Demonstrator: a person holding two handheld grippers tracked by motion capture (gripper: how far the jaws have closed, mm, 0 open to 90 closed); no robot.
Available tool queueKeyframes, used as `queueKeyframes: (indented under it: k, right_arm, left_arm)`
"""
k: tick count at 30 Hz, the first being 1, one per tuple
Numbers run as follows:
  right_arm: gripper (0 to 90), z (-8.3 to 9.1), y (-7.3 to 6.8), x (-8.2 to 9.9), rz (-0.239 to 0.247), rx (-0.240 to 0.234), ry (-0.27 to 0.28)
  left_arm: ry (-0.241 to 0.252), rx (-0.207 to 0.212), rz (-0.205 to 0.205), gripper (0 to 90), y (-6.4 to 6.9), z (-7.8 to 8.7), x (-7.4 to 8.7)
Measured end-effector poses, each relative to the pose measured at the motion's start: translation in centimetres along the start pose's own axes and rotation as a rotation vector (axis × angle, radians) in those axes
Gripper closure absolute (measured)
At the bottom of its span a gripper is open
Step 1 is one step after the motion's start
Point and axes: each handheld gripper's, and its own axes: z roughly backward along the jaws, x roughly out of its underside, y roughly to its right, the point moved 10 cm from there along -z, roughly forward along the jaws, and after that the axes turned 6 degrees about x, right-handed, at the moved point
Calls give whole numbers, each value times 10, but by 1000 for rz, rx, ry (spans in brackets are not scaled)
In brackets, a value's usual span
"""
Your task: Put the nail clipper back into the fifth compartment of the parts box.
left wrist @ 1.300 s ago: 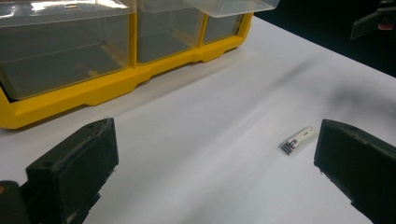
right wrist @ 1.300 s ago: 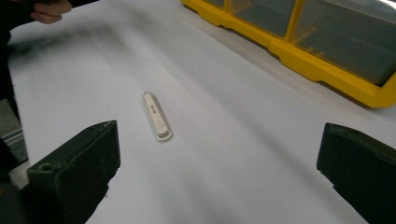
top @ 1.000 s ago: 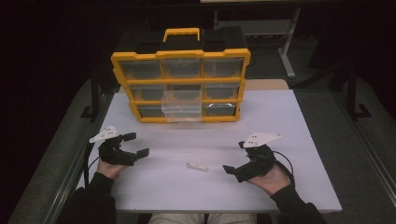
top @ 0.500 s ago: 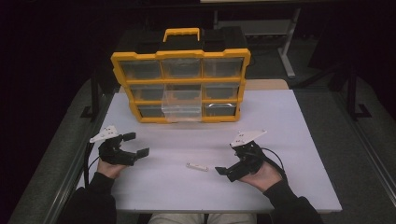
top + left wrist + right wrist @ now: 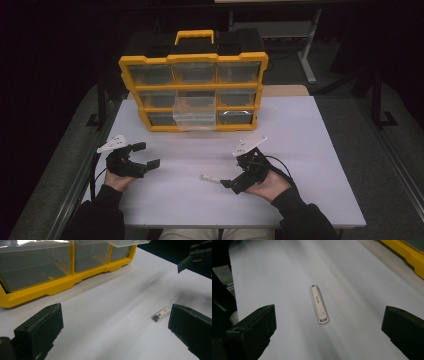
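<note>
Jaws of the right gripper (image 5: 226, 183) stood wide apart, just short of a small white stick (image 5: 319, 304) lying flat on the white table (image 5: 310, 145); left gripper (image 5: 146, 155), at nine o'clock, gaped too; yellow organizer (image 5: 193, 92) sat at twelve o'clock.

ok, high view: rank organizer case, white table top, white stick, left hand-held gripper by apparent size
1. White table top
2. Organizer case, though it stands farther from the camera
3. Left hand-held gripper
4. White stick, clearly the smallest
</note>
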Motion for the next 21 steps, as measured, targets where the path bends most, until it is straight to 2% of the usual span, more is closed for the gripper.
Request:
queueKeyframes:
  k: [10,21]
  right_arm:
    - [0,-14,-6,-4,26,-19,-41]
    - [0,-28,-15,-10,75,-42,-80]
  left_arm:
    - [6,3,0,0,0,0,-1]
    - [4,1,0,0,0,0,0]
